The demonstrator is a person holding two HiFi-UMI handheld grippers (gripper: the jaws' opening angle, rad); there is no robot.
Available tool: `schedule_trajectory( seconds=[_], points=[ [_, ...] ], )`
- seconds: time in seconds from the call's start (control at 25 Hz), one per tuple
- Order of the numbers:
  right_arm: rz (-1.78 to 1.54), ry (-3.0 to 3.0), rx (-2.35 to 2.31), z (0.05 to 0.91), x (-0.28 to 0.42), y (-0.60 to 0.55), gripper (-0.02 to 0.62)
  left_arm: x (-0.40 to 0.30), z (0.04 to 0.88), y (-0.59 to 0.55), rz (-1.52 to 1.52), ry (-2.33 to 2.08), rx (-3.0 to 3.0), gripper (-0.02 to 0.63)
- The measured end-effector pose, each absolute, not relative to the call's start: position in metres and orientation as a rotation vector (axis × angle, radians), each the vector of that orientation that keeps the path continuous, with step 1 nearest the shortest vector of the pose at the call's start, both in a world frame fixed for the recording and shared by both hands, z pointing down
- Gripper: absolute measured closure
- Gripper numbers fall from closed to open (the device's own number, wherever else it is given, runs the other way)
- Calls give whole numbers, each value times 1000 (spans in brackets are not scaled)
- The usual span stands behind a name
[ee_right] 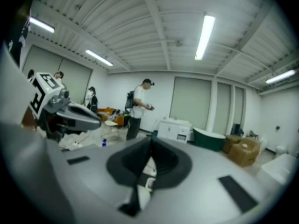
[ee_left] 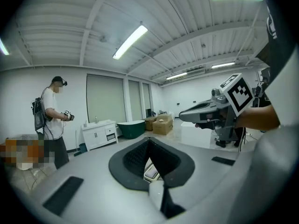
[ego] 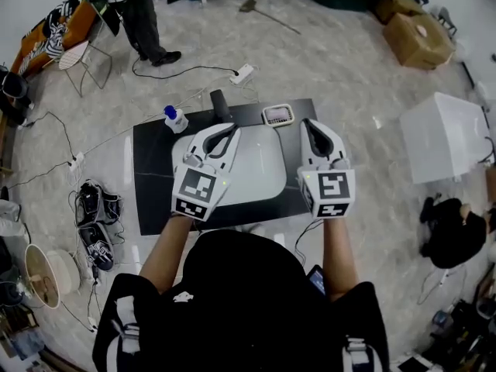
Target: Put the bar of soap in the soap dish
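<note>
Soap dish (ego: pixel 277 115) sits upper centre, untouched. My left claw (ego: pixel 232 128) and right claw (ego: pixel 308 122) are both clenched, holding nothing.

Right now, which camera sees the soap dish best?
The head view: the whole soap dish sits in plain sight. The left gripper view catches a sliver past its jaws; the right gripper view's too blurred.

on the table (ego: pixel 151 200), the soap dish (ego: pixel 277 115) sits behind the basin (ego: pixel 260 173); the bottle (ego: pixel 176 119) stands back left.
</note>
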State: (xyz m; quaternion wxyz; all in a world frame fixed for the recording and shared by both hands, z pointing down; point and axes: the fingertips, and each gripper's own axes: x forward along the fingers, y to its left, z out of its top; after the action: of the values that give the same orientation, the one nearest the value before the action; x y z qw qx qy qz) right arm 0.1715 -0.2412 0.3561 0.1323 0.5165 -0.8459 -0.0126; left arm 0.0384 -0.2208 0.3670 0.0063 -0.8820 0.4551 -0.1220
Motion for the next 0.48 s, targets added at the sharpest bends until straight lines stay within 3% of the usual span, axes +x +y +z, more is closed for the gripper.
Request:
schedule_trajectory(
  seconds=[0.48],
  points=[
    [-106, -2492, 1587, 318, 168, -227, 561, 38, 311, -214, -268, 1374, -2676, 581]
  ],
)
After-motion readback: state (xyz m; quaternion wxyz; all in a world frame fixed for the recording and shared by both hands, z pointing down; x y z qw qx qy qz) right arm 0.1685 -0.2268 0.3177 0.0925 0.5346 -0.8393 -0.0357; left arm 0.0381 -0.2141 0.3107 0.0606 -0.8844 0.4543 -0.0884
